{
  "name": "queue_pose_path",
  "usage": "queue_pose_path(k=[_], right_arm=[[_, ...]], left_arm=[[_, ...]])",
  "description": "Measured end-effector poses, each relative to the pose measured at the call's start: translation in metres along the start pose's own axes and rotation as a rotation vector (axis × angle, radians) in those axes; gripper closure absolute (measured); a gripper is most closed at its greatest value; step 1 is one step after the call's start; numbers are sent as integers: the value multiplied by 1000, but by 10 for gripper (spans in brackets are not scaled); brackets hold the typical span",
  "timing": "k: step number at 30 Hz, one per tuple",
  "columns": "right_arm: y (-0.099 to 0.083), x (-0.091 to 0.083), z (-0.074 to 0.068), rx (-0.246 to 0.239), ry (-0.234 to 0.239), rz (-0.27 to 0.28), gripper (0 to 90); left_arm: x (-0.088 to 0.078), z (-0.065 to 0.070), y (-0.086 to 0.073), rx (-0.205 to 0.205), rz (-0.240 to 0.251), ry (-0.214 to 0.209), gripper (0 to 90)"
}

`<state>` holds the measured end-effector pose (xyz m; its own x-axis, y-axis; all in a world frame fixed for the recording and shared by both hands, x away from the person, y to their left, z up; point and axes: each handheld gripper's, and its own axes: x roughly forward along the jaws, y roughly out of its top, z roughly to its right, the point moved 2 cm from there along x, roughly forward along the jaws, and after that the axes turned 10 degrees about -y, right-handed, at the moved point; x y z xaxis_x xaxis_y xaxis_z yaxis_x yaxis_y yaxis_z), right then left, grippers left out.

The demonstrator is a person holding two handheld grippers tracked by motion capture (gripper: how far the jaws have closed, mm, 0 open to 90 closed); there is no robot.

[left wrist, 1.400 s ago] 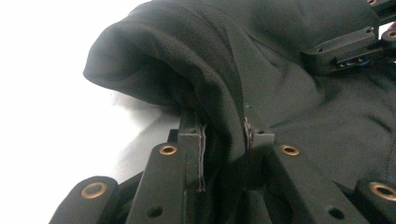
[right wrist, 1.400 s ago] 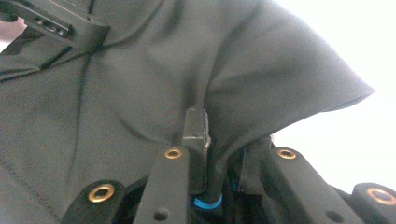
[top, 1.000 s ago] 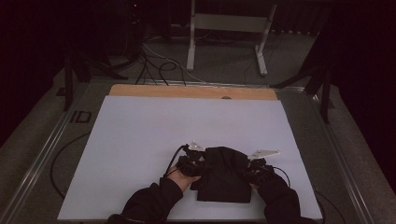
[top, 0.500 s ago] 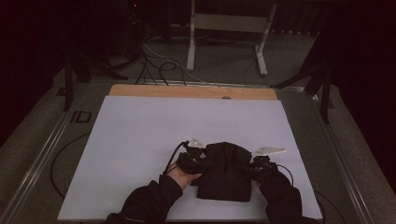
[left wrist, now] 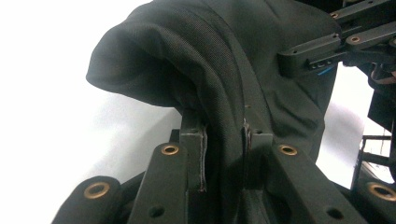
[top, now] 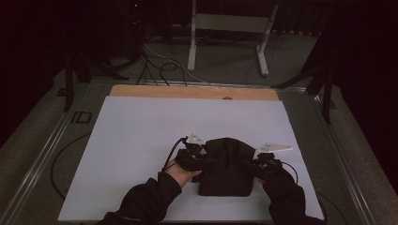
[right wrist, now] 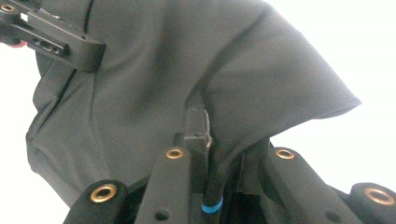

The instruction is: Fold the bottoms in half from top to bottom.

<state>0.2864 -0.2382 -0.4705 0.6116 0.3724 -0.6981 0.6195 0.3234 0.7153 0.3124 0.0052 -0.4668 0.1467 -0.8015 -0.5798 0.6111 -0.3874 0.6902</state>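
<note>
From the high view, a dark cloth point(top: 225, 166) sits near the front of the white worktop point(top: 141, 136), between the person's two hands. The left gripper point(top: 193, 157) holds its left side and the right gripper point(top: 264, 164) holds its right side. This view also shows the room: a strip of wood point(top: 192, 92) at the far edge of the worktop, black cables point(top: 157, 65) on the floor behind it, and a white stand point(top: 230, 28) farther back. The two gripper views show none of that, but they show the grip up close. In the left gripper view, the jaws are closed on a thick fold of the dark cloth point(left wrist: 219, 84), which rises up between them and bulges over to the left. The other gripper shows at the top right there, biting the far edge. In the right gripper view, the jaws are closed on another fold of the dark cloth point(right wrist: 187, 70), and a corner of it sticks out to the right like a little tent. A jaw with a blue mark shows low down. There are no boxes or bowls here. Compared with a moment ago, the cloth is bunched taller in the middle and both grippers sit a bit higher.
</note>
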Motion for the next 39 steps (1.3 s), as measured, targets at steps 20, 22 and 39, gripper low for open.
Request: queue_pose_path(k=[20, 22, 39], right_arm=[[35, -10, -3, -21, 5, 61, 784], [38, -10, -4, -28, 7, 68, 784], [72, 3, -21, -72, 35, 93, 783]], left_arm=[[-31, -2, 20, 22, 42, 14, 757], [-34, -3, 21, 26, 48, 18, 757], [-68, -18, 25, 12, 80, 54, 757]])
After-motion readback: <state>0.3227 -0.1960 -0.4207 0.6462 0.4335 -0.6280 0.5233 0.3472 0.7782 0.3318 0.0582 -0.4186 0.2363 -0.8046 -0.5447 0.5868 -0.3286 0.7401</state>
